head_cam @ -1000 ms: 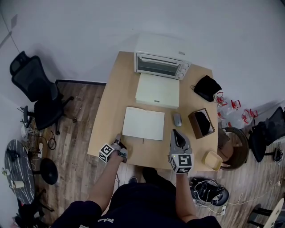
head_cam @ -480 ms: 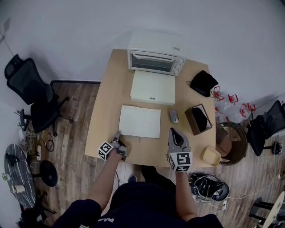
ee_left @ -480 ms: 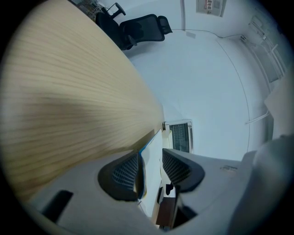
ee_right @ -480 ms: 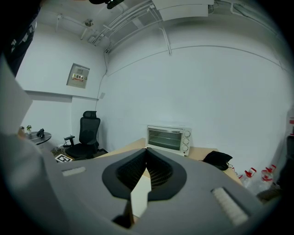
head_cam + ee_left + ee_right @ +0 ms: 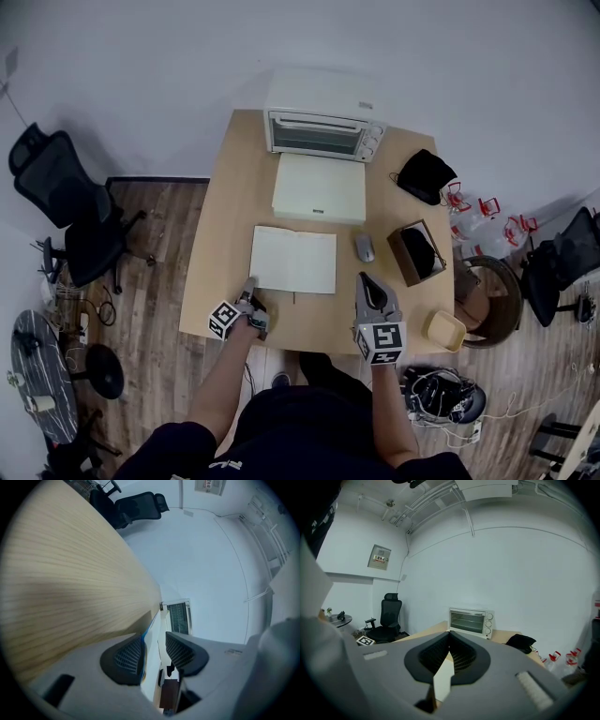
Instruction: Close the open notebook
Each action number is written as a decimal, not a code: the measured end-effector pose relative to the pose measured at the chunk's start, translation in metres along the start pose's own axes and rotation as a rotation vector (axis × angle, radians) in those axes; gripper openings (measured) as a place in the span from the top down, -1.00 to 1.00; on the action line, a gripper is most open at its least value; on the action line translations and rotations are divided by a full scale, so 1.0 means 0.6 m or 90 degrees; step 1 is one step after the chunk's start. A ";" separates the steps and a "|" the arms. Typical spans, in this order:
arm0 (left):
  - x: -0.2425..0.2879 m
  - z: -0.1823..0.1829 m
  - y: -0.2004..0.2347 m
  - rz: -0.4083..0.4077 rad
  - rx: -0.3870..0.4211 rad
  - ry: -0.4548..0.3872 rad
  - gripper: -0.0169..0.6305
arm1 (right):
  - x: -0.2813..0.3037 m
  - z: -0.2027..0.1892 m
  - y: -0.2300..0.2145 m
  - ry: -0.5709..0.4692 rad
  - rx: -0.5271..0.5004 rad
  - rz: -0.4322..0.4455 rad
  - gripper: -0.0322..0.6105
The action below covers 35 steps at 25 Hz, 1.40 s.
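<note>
Notebook not yet closed; cover lift pending.
Notebook lies flat on the table. Left gripper is open astride its corner edge. Right gripper is closed and empty.

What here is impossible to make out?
Notebook: anything written is too small in the head view; the left gripper view shows only its edge.
Brown box: contents dark, too small, head view.
Table: mostly hidden behind the right gripper in its own view.
</note>
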<state>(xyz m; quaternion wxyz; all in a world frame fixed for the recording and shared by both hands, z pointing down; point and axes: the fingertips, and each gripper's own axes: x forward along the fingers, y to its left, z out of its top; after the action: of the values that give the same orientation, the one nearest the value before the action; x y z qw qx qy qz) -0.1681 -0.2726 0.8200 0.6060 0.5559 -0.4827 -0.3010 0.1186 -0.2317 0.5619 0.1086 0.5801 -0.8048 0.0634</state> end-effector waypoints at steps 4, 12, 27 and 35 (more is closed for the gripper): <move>-0.001 -0.004 -0.022 -0.019 0.042 0.016 0.45 | 0.001 0.003 0.000 -0.003 0.001 0.001 0.88; -0.005 -0.027 -0.086 -0.075 0.166 0.064 0.41 | -0.006 0.004 0.011 -0.007 0.004 0.006 0.88; 0.022 -0.139 -0.201 -0.180 0.341 0.186 0.36 | -0.032 0.011 -0.004 -0.018 0.005 -0.012 0.88; 0.047 -0.204 -0.223 -0.205 0.352 0.241 0.35 | -0.046 0.007 -0.026 -0.017 0.009 -0.031 0.88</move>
<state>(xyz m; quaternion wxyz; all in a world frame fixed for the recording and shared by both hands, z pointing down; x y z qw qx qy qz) -0.0225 -0.2779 0.7080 0.4562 0.8133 -0.3319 -0.1424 0.1414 -0.2123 0.5505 0.0952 0.6013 -0.7911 0.0587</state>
